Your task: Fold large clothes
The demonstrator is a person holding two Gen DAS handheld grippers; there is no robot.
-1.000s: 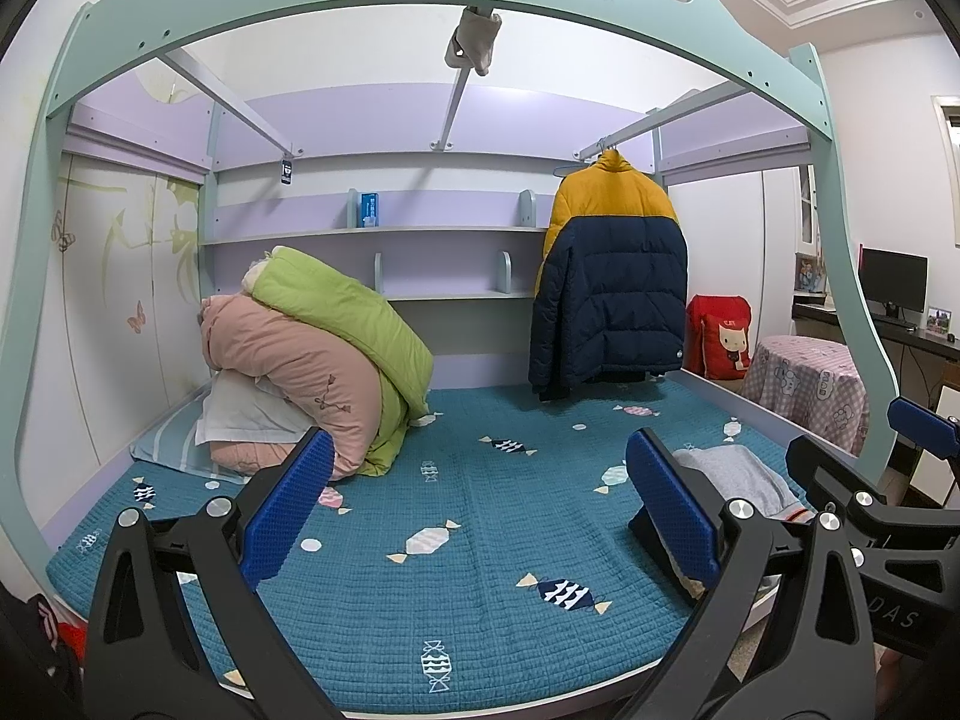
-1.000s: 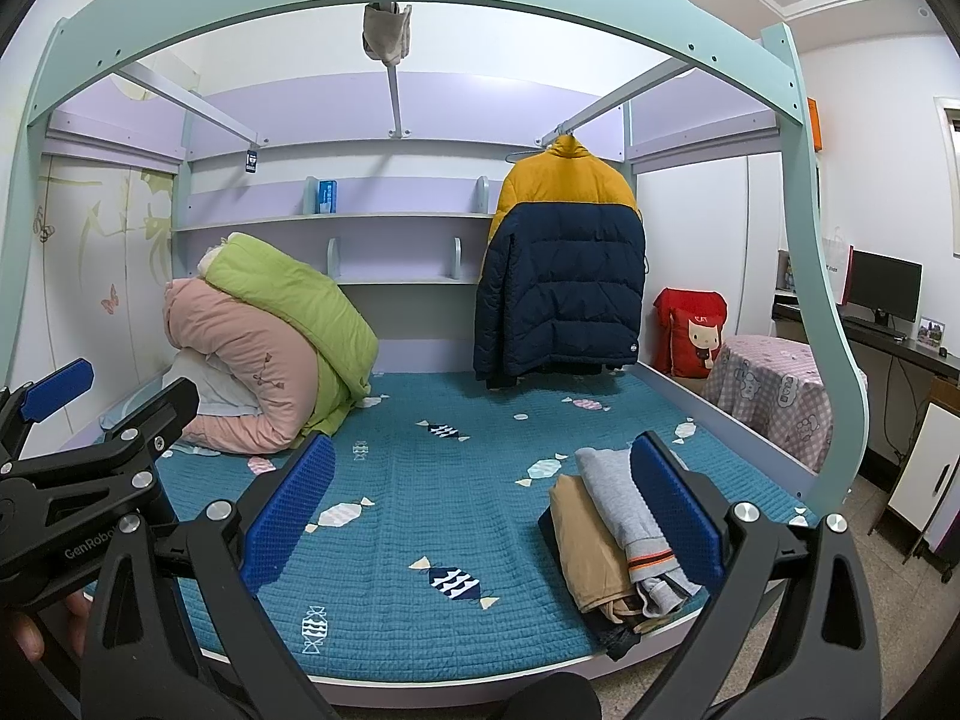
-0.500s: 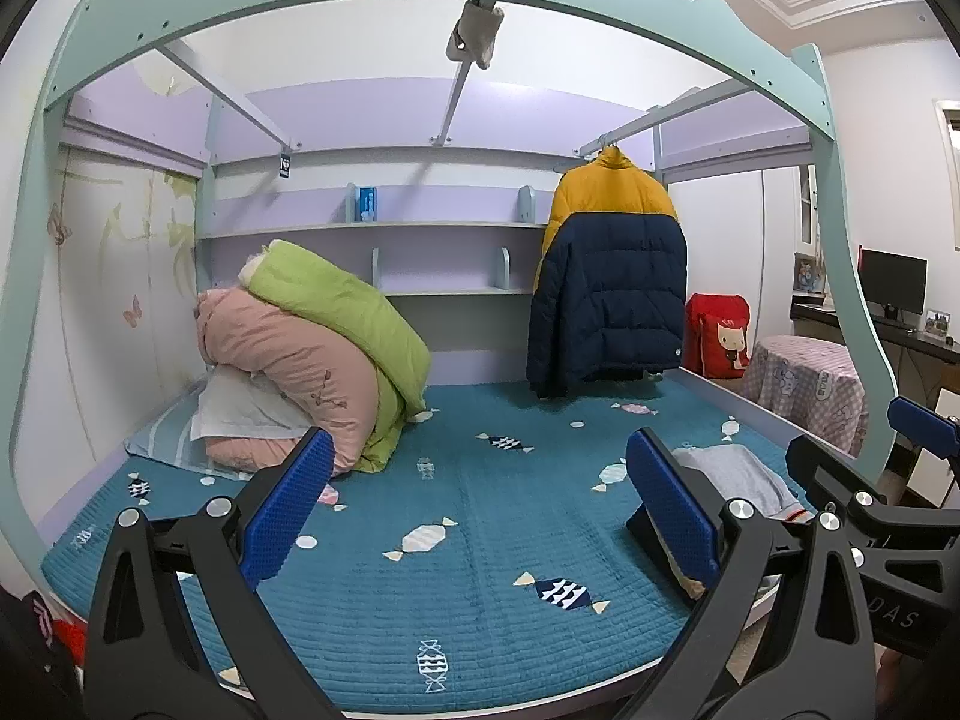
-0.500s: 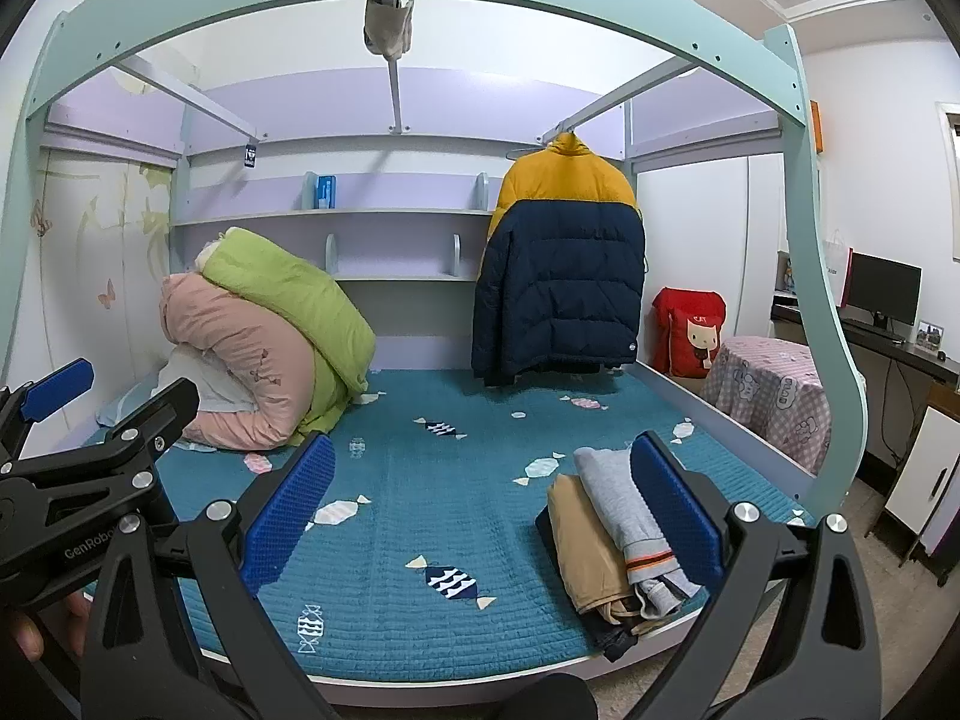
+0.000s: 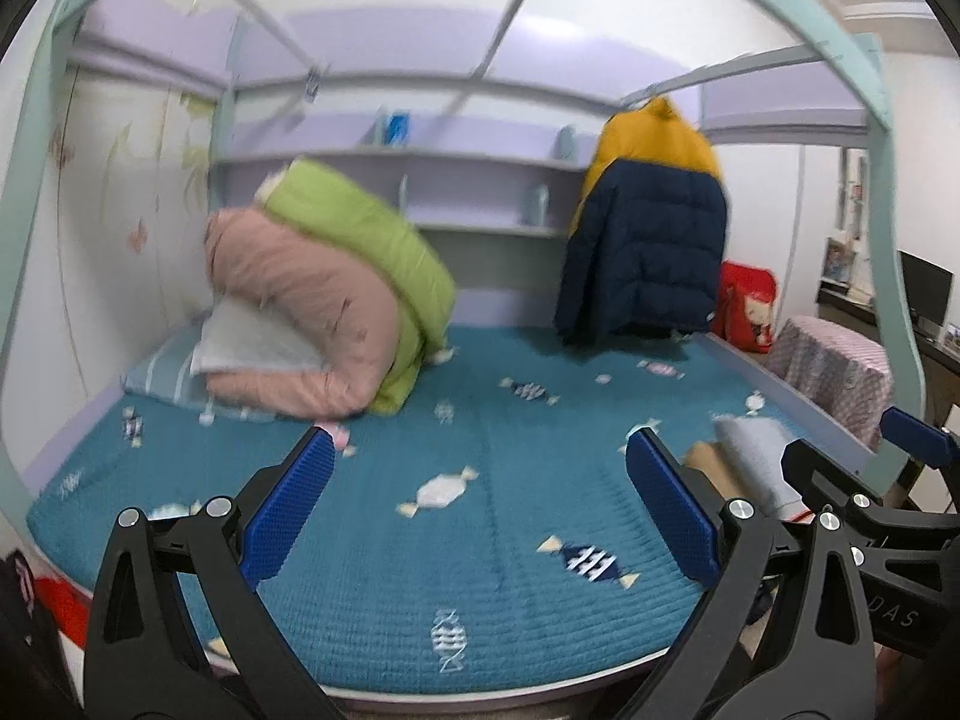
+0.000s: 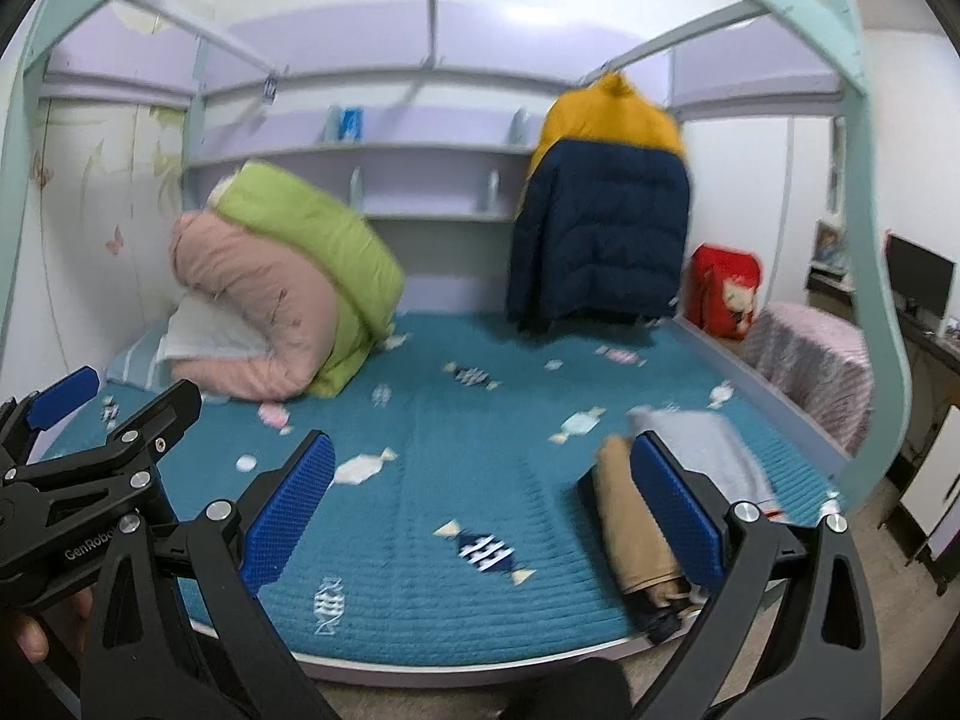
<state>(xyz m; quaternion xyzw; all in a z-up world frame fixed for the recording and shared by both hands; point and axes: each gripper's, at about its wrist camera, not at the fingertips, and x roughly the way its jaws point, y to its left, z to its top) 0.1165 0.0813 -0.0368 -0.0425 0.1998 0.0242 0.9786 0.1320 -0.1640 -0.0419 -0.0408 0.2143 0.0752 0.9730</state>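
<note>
White letters "DAS" stood on the black right claw (image 5: pixel 888 456); "GenRobo", cut off, stood on the black left claw (image 6: pixel 114 390).

Pink and green quilts (image 6: pixel 270 294) piled far left; red bag (image 6: pixel 723 291), monitor (image 6: pixel 921 279) at right.

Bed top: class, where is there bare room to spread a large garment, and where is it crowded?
Free: the blue quilt between the rolled duvets and the folded clothes pile. Crowded: far-left corner with duvets, the near-right edge with the pile, and under the hanging jacket.
</note>
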